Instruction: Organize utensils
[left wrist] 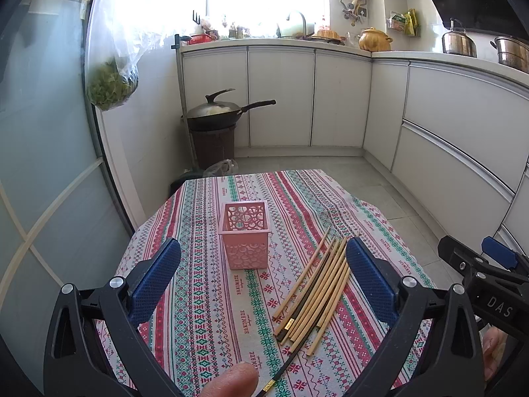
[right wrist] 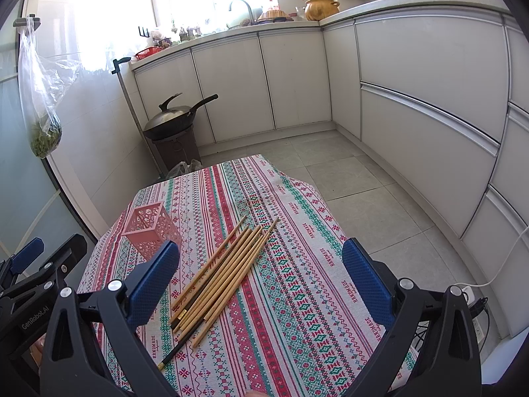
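Both the left gripper (left wrist: 263, 278) and right gripper (right wrist: 261, 278) are held spread, nothing pinched. The chopsticks (right wrist: 221, 274) lie bunched just ahead of the right gripper; several could be caught together, or the light pink holder (left wrist: 246, 235) tipped.

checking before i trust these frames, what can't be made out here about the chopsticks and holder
- Chopsticks: exact count unclear in either view; they overlap, and the left gripper's finger covers some tips in the left wrist view.
- Pink holder: its base is hidden by the right gripper's finger in the right wrist view; contents unclear.
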### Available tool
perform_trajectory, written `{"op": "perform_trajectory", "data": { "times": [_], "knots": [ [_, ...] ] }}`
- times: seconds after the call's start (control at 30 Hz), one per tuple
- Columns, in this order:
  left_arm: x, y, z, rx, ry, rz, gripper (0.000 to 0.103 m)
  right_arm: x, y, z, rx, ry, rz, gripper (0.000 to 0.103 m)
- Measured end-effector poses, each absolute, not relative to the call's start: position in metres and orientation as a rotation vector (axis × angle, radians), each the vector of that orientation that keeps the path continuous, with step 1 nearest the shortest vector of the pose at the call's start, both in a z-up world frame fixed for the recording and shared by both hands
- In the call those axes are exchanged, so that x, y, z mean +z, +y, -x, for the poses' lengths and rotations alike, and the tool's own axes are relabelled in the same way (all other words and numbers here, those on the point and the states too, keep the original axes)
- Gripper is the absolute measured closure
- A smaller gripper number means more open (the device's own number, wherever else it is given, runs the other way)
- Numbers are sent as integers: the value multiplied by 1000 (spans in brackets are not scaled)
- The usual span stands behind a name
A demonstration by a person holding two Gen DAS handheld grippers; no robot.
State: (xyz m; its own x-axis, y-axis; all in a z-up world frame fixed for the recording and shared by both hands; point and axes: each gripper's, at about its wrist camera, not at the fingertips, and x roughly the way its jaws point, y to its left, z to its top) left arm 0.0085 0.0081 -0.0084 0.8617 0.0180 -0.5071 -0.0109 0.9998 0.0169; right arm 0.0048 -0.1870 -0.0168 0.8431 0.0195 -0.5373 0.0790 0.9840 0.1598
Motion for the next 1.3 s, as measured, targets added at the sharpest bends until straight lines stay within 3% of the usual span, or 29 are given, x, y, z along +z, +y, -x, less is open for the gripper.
{"op": "perform_trajectory", "data": {
  "times": [0.47, 0.83, 1.03, 1.1, 1.2, 1.3],
  "knots": [
    [-9, 13, -11, 16, 555, 17, 7, -21, -196, -5, -36, 579, -245, 7],
    [-8, -5, -42, -165, 689, 50, 7, -27, -299, -49, -58, 749, -967, 7],
    [37, -64, -102, -398, 668, -9, 7, -19, -336, -79, -161, 692, -1079, 7],
    [32, -89, -143, -505, 725, -30, 7, -23, -347, -86, -194, 684, -1075, 7],
    [-28, -121, -219, -487, 1107, -86, 7, -48, -359, -98, -250, 740, -1062, 7],
    [-76, -124, -261, -380, 1200, -93, 8, -78, -368, -111, -224, 867, -1131, 7]
  ]
}}
